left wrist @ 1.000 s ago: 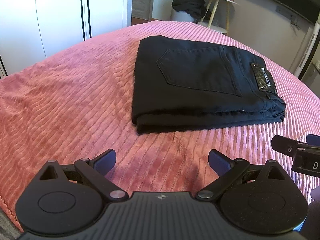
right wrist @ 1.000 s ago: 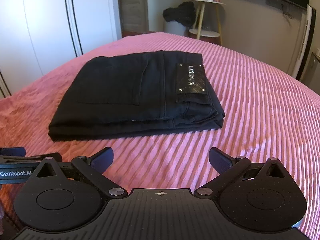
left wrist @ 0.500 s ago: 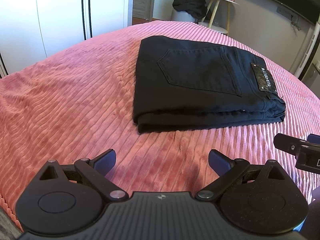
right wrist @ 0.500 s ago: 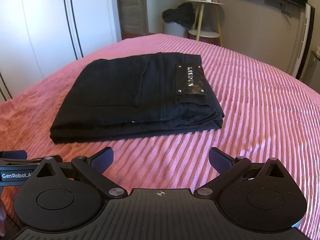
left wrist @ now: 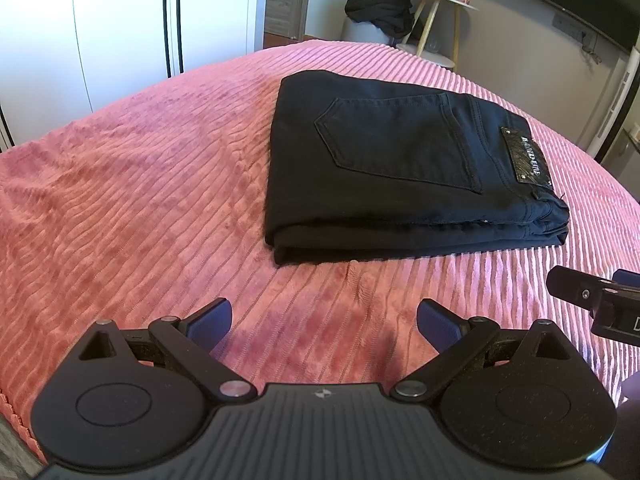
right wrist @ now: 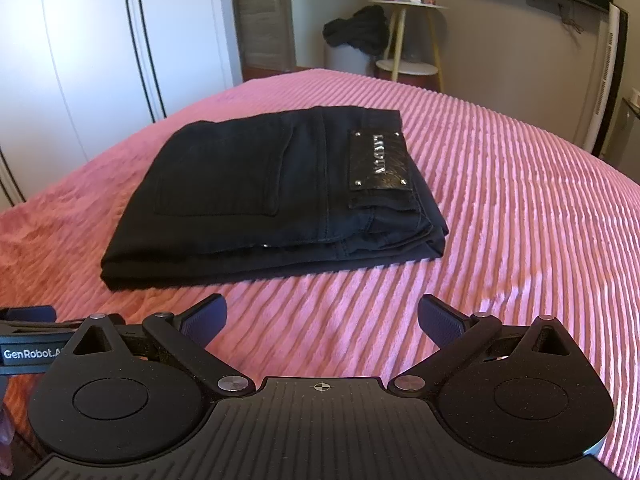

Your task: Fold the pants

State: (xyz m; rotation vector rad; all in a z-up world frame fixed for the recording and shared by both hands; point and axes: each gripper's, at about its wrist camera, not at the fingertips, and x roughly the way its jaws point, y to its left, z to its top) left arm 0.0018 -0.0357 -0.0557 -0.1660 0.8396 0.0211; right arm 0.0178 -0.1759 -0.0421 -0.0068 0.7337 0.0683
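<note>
1. Your left gripper (left wrist: 324, 316) hangs over the pink ribbed bedspread (left wrist: 140, 200) with its blue-padded fingers (left wrist: 210, 316) spread wide, grasping nothing.
2. Your right gripper (right wrist: 322, 314) is likewise released and empty, just beside the left one.
3. The black pants (right wrist: 272, 188) lie folded in a flat rectangular stack on the bedspread ahead of both grippers, apart from them, with the back pocket (left wrist: 400, 144) and leather brand patch (right wrist: 378, 164) facing up.
4. Beyond the bed stand white wardrobe doors (right wrist: 80, 60) and a small round side table (right wrist: 408, 12).
</note>
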